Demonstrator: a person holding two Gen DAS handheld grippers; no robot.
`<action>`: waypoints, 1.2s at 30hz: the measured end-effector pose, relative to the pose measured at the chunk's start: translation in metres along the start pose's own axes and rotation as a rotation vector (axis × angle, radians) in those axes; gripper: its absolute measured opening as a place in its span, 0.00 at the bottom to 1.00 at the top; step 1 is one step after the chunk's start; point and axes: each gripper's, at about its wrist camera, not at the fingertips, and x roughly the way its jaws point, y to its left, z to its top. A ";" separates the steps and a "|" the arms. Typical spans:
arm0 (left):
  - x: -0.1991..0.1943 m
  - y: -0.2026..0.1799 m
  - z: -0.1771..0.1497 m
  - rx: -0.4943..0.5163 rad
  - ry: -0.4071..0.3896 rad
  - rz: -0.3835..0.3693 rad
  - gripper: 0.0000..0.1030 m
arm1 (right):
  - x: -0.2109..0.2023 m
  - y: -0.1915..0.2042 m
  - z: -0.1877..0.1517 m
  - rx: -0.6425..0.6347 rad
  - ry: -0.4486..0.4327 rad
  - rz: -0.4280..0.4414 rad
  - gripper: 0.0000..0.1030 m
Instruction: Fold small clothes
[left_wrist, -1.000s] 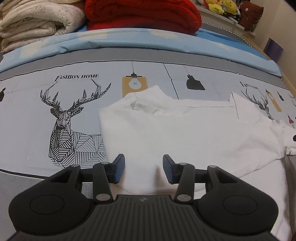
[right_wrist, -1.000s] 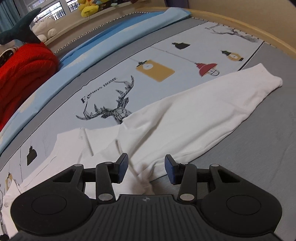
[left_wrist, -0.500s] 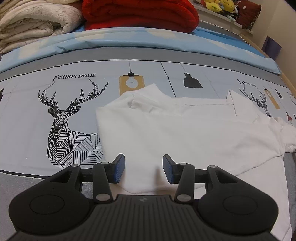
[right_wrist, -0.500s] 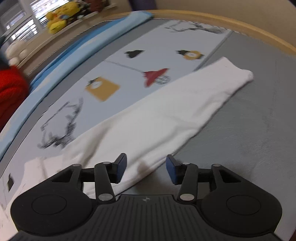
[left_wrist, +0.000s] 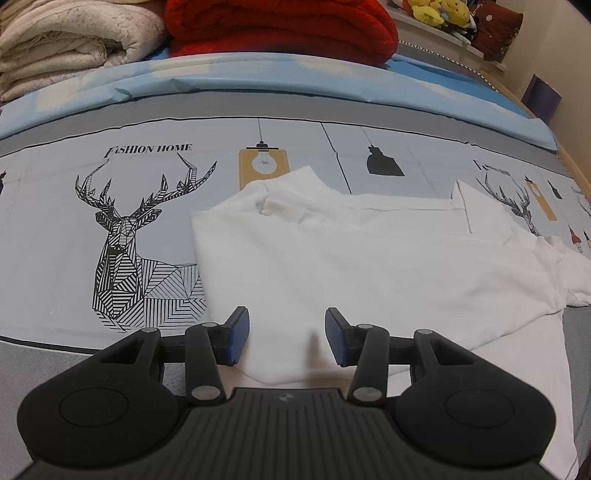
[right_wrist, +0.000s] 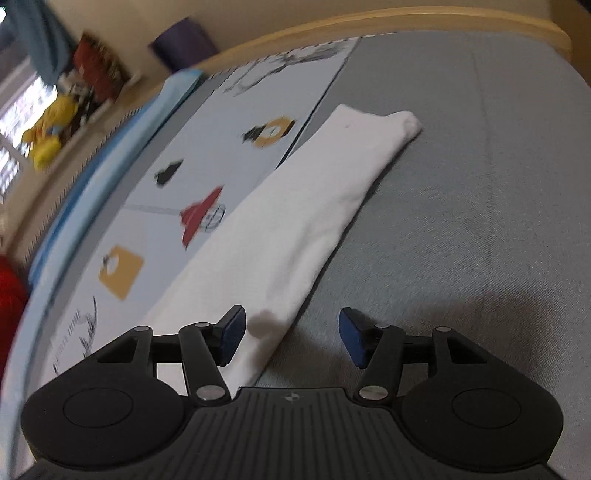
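Shirt: the white shirt (left_wrist: 332, 266) lay spread on the bed (left_wrist: 55, 229), over the printed cover, with its body flat and one long sleeve (right_wrist: 295, 221) stretched out to the side, its cuff resting on the grey part of the cover.

Why flat: I judged that the shirt was laid out like this so that the sleeve could be brought over the body as a first fold; no such fold was done yet.

Left hand-held gripper (left_wrist: 286, 341): its jaws stood apart over the near edge of the shirt body. The cloth was under and between them, but the pads did not press it, so I held nothing there. I think I kept this side low over the hem to be ready to pin or lift it while the other side worked.

Right hand-held gripper (right_wrist: 291, 338): its jaws had just been opening and stood wide apart. The near edge of the sleeve passed between them, close to the left pad, but it was not clamped. The view was blurred at the edges.

Why open wide: in my judgement I opened so that the sleeve edge could go between the pads for a pinch, and I aimed along the sleeve toward the cuff.

Background: folded blankets (left_wrist: 258, 29) lay at the far side of the bed, well apart from the shirt.

Risk: the thin cloth could slip, or the cover below could be pinched with it.
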 end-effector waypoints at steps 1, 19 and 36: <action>0.001 0.000 0.000 0.001 0.002 0.002 0.49 | 0.000 -0.005 0.004 0.021 -0.013 0.003 0.56; -0.002 0.004 -0.003 0.008 0.000 0.009 0.49 | 0.027 -0.017 0.030 0.111 -0.174 0.025 0.06; -0.046 0.078 0.019 -0.236 -0.094 -0.002 0.49 | -0.194 0.276 -0.241 -0.913 -0.081 0.684 0.01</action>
